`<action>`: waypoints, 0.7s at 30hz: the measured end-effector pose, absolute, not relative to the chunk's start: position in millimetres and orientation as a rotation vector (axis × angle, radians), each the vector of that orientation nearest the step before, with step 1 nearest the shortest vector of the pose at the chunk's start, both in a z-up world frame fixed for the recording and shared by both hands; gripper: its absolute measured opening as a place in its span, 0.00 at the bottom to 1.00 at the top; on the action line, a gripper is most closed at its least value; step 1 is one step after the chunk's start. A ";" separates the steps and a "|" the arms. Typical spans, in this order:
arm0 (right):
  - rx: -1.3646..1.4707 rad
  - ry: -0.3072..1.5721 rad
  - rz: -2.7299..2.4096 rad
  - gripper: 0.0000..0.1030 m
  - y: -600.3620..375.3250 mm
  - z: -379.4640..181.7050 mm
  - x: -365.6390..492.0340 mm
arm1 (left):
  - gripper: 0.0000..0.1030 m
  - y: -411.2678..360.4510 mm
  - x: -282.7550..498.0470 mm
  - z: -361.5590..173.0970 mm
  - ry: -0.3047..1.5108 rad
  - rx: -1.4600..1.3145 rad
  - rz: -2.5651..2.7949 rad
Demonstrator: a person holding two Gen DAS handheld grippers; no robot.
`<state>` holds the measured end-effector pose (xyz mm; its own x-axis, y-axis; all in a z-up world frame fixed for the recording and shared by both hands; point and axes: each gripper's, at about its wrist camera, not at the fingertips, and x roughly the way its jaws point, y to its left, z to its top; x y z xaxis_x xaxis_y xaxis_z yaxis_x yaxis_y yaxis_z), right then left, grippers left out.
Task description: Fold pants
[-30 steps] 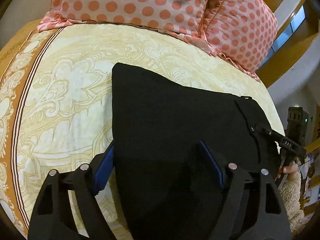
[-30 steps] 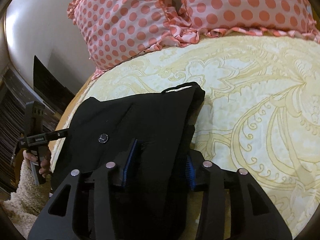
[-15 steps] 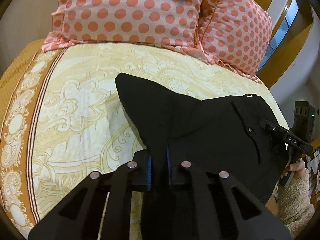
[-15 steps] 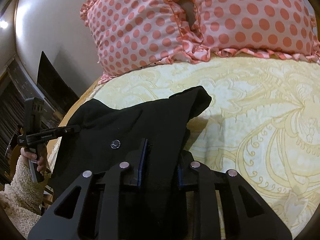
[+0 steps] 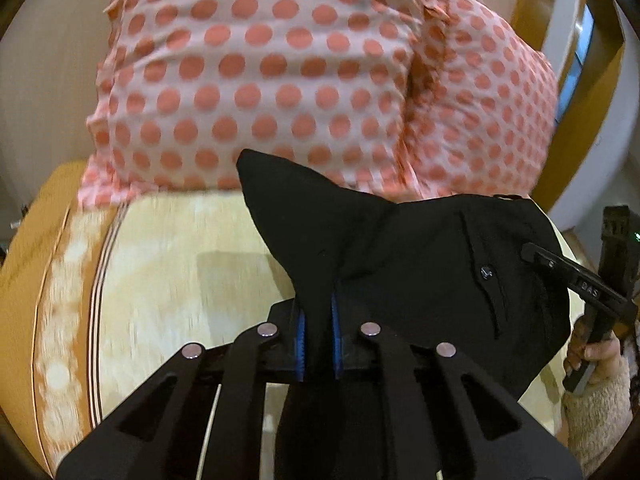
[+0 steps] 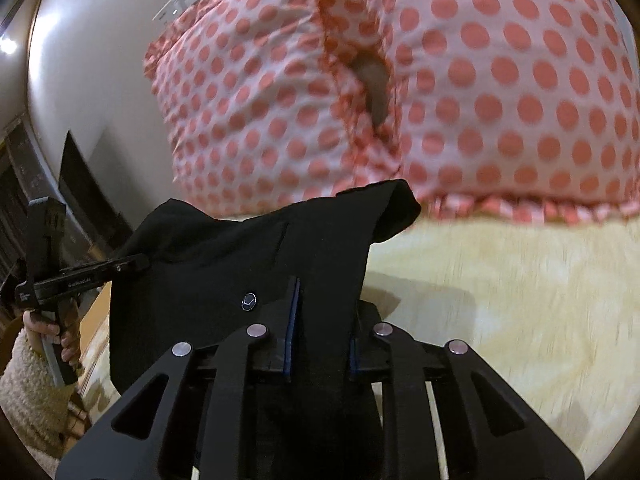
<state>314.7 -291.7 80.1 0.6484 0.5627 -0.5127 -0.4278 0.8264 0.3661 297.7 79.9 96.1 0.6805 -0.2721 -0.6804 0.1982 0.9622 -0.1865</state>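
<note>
Two tools grip one garment. Nearest the lens in the left wrist view, the left tool (image 5: pixel 318 344) is clamped tight on a pinched ridge of the black pants (image 5: pixel 420 272), its blue pads pressed to the cloth on both sides; its jaws have just been closing onto that fabric. In the right wrist view the right tool (image 6: pixel 320 344) likewise holds a thicker band of the same pants (image 6: pixel 224 264) between its pads, having just narrowed around it, the wider gap probably reflecting more layers at that edge. Each tool appears from the other's camera, held in a hand (image 5: pixel 592 354) in a fleecy sleeve (image 6: pixel 28 380), so the two grips sit at opposite ends of one edge of the garment. Held this way, the cloth rises off the bed (image 5: pixel 168 280) in a tented sheet, with a pocket button (image 6: pixel 248 301) facing up and a free corner (image 5: pixel 256 168) peaking toward the far side; paired grips on one edge keep it straight while it is carried over, which suggests a fold in progress rather than finished. Beyond the pants lies the pale patterned bedspread, blurred, and farthest back stand polka-dot pillows (image 6: pixel 500 92) against the wall (image 6: pixel 92 60).
</note>
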 end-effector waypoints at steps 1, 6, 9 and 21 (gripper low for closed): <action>0.218 0.643 0.561 0.18 -289.6 80.8 323.3 | 0.09 79.1 305.2 96.7 0.776 -0.103 -0.257; 0.213 0.705 0.500 0.18 -280.1 54.3 369.2 | 0.09 76.4 360.6 69.5 0.837 -0.097 -0.196; 0.179 0.781 0.430 0.19 -273.9 26.9 382.3 | 0.13 74.7 375.0 37.7 0.903 -0.093 -0.157; 0.054 0.653 0.226 0.65 -277.9 64.5 323.8 | 0.68 76.0 312.6 75.2 0.708 -0.028 -0.064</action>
